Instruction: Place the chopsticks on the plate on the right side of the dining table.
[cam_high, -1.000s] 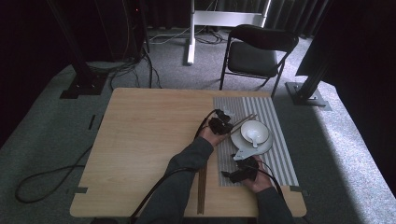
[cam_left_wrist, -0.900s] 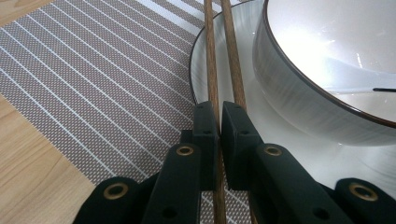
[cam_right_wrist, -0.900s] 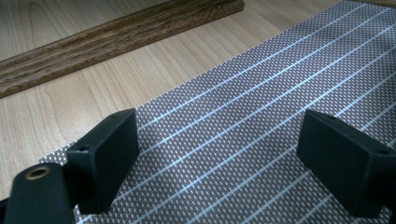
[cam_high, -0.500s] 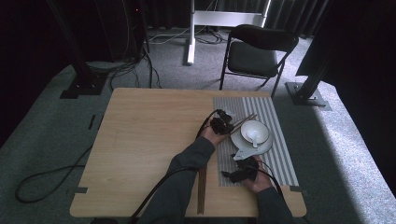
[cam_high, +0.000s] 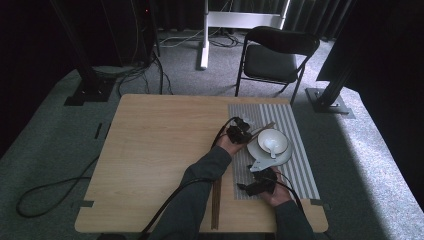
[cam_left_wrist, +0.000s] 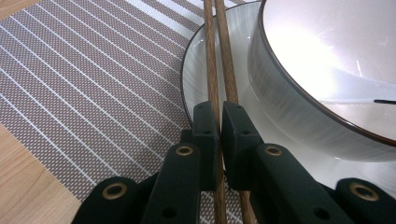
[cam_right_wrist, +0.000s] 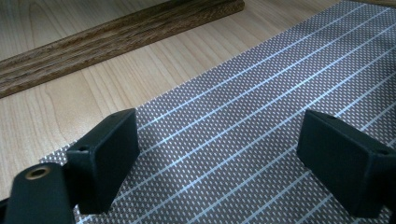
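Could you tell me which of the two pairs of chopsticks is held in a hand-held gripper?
The pair leaning across the plate by the bowl, clamped in the left hand-held gripper. The other pair lies loose on the table.

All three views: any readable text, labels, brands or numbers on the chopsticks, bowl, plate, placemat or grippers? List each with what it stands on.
None: no readable text, number or sign anywhere.
chopsticks, clamped in the left gripper: plain wood.
bowl and plate: plain white with a dark rim line.
placemat: stripes only.
right gripper, jaws apart: bare black, brass rivets.
wooden strips on the table: unmarked.
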